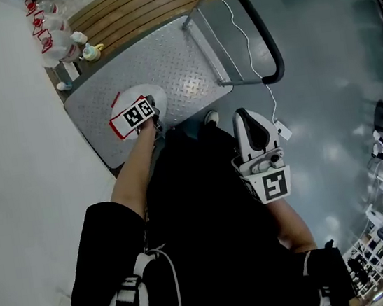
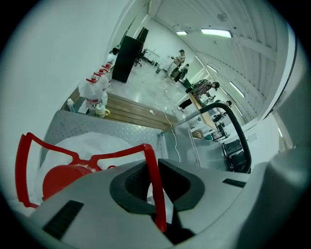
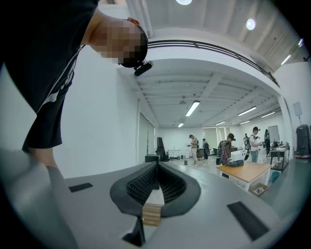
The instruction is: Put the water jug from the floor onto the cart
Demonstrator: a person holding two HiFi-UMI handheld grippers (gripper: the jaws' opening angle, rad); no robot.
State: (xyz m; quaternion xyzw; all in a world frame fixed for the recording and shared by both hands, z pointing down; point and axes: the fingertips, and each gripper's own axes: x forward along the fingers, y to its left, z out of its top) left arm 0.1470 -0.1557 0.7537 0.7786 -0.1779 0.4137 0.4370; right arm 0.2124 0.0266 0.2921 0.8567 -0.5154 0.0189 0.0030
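1. The water jug [image 1: 156, 96] is no longer on the floor. It stands upright on the cart [image 1: 163, 50], on the near left part of the ribbed metal deck, and its red cap [image 2: 62, 179] faces up.
2. The left gripper [image 2: 153, 163] sits directly above the jug and points steeply down at it. Its jaws are clenched on the thin red handle [image 2: 155, 194], which runs up between the two pads roughly in line with the gripper's own axis.
3. The pads appear to press on the strip from both sides, though the wide-angle view makes it hard to say how firm that pinch is.
4. The right gripper [image 3: 156, 165] has its jaws pressed together with nothing between them. It is held level at the person's side, well apart from the jug and facing away from the cart.
5. In my judgement the placing is nearly done, and only the left hand matters for what comes next. Because the handle lies straight between its jaws and the jug stands below, spreading the jaws and drawing up and back along the strip should clear it without tipping the jug.
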